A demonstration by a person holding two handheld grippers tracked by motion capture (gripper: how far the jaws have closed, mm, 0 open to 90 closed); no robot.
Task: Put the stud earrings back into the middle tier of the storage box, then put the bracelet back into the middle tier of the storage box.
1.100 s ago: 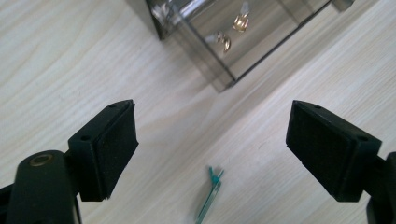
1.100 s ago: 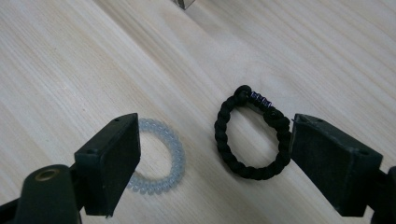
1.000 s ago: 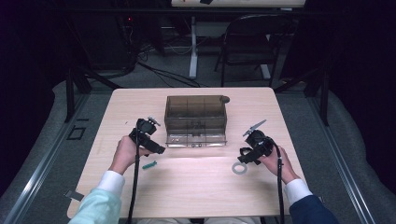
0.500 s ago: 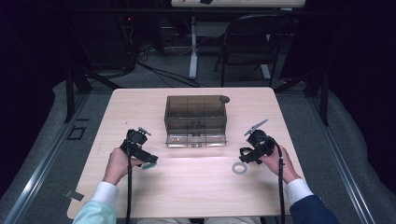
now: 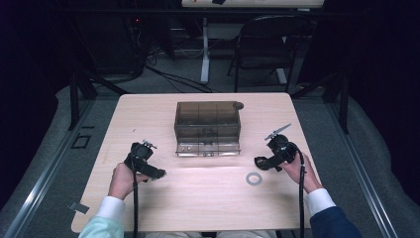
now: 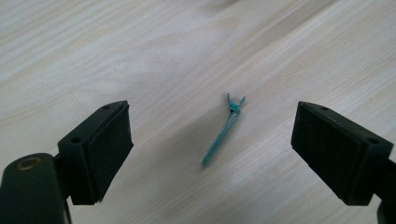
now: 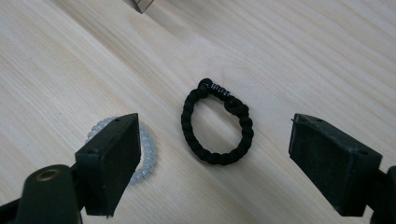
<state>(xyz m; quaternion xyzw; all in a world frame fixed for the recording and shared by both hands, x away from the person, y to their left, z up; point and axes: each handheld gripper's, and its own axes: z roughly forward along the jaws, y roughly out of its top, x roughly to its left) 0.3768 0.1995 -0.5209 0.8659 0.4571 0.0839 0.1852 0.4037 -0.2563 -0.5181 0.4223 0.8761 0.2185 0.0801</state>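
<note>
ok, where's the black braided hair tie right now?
In the right gripper view the black braided hair tie lies flat on the table, centred between the right tool's open jaws. A clear coil hair tie lies beside it, partly behind one jaw.

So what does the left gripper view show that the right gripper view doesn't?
Left gripper view: a slim teal clip lying flat on the table, centred between the open jaws of the left claw, untouched.
Right gripper view: a black braided hair tie between the open jaws of the right claw, a clear coil hair tie partly behind one jaw, and a corner of the clear organiser box.
Shared: light wood tabletop, and black padded jaws spread wide, holding nothing.
</note>
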